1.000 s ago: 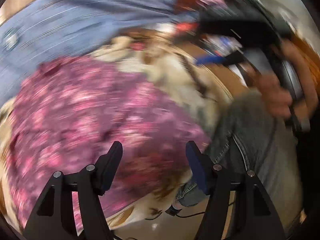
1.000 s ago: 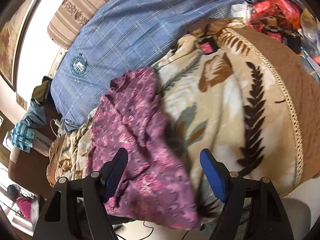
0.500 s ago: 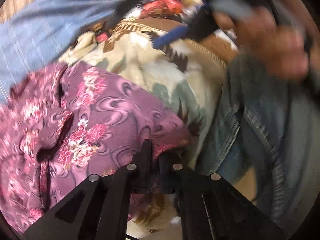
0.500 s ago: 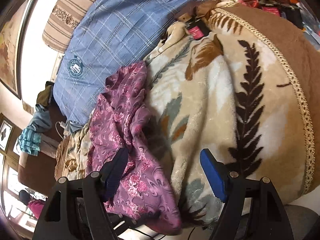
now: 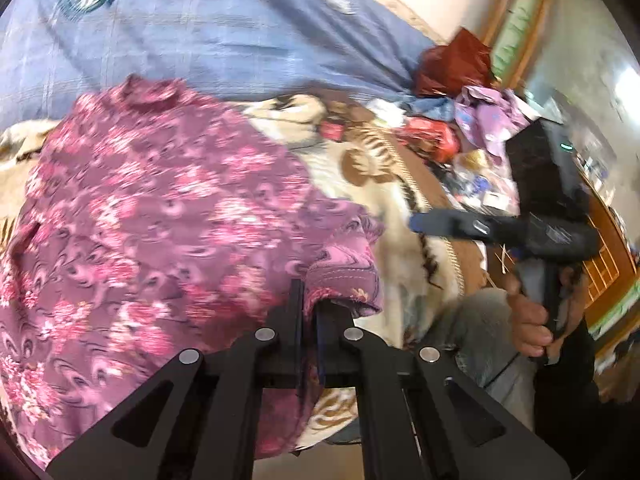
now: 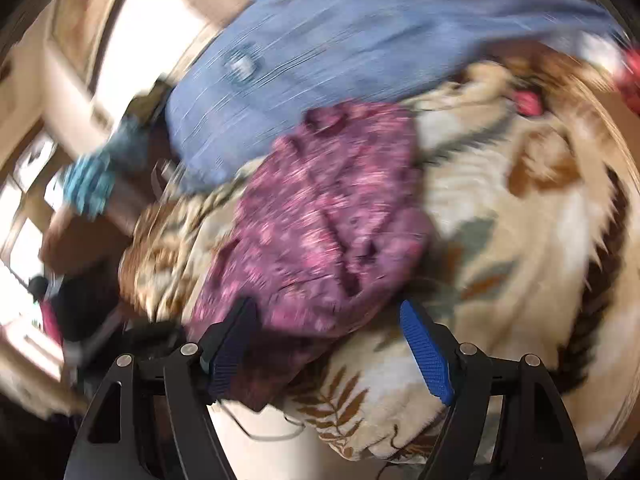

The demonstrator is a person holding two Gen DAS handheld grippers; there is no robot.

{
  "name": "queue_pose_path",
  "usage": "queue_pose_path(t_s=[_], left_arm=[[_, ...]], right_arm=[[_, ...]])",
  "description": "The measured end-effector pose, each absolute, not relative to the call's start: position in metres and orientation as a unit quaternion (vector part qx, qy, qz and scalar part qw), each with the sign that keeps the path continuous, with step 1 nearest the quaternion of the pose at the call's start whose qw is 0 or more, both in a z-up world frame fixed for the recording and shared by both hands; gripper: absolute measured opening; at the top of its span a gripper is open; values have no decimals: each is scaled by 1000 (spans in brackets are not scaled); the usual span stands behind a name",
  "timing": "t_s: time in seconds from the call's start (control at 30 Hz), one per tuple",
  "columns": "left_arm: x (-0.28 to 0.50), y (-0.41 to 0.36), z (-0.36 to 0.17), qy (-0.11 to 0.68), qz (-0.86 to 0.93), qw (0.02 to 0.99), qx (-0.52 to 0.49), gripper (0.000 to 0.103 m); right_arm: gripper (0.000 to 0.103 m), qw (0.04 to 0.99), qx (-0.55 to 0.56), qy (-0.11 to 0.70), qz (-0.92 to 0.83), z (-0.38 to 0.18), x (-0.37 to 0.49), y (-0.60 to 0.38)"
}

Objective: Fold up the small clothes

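A small purple floral garment (image 5: 160, 220) lies on a cream leaf-patterned blanket (image 5: 352, 160). My left gripper (image 5: 310, 304) is shut on the garment's near right hem and holds that edge raised. In the right wrist view the garment (image 6: 328, 216) lies bunched in the middle of the blanket (image 6: 500, 220). My right gripper (image 6: 326, 344) is open, its jaws wide apart just over the garment's near edge, holding nothing. It also shows in the left wrist view (image 5: 500, 228), to the right of the garment, held in a hand. Both views are motion-blurred.
A blue checked cloth (image 5: 200, 28) covers the bed beyond the garment, also in the right wrist view (image 6: 380, 32). Red and purple clutter (image 5: 452, 120) sits at the blanket's far right. The person's jeans-clad leg (image 5: 480, 320) is near the blanket's front edge.
My left gripper closed on the garment's hem and has lifted and pulled it. My right gripper stayed open and swung in toward the garment's near edge.
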State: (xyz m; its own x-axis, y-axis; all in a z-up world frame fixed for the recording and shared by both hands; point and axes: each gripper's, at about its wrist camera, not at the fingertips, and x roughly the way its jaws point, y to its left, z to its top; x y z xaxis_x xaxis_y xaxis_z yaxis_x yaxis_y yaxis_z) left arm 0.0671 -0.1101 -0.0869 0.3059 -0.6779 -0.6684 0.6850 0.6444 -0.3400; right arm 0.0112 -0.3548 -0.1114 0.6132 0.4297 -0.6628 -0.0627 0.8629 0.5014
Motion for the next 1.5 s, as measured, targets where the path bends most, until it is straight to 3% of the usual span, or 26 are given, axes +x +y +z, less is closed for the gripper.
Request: queue_pose_path(t_s=[0.23,0.57,0.73,0.87,0.9,0.93,0.97,1.0,1.03,1.07,1.1,1.27,1.3,1.37,1.4,1.5], left_arm=[[102,-92,-114,459,-424,779,-46,3],[154,-48,-171,542,-400,715,-188,3],[160,-39,-175,555,-381,710,-208,4],[161,-24,-165,540,-377,720,-219,4],[162,-19,-164,541,-371,721,-225,4],[162,-14,-162,541,-363,724,-228,4],[160,-10,-158,539,-355,730,-226,9],[157,-6,-153,534,-348,739,-217,20],[150,-3,-145,526,-339,754,-200,29],[142,-2,-138,517,-336,764,-190,50],[136,-2,-135,510,-336,770,-182,60],[94,-37,-133,499,-371,779,-80,61],[88,-43,-132,494,-376,781,-64,61],[78,-61,-138,492,-389,779,-25,61],[76,-68,-142,495,-391,776,-12,61],[72,-77,-158,512,-387,767,15,61]], right_arm=[[79,855,77,448,248,-100,68,-294],[80,764,6,533,365,-164,151,-255],[51,767,-98,523,359,-177,134,-219],[52,777,-166,505,337,-186,128,-200],[47,774,-179,510,331,-190,128,-196],[33,770,-193,513,327,-193,126,-193],[28,769,-206,509,328,-191,124,-190],[17,772,-203,502,331,-185,121,-192],[15,781,-191,494,330,-176,118,-196],[14,791,-180,485,328,-167,116,-202],[13,801,-168,472,327,-157,111,-209],[13,842,-96,437,301,-122,97,-250],[19,846,-81,436,296,-121,92,-260],[22,836,-62,451,306,-129,89,-266],[31,832,-61,459,305,-136,89,-263],[32,809,-84,488,316,-158,89,-239]])
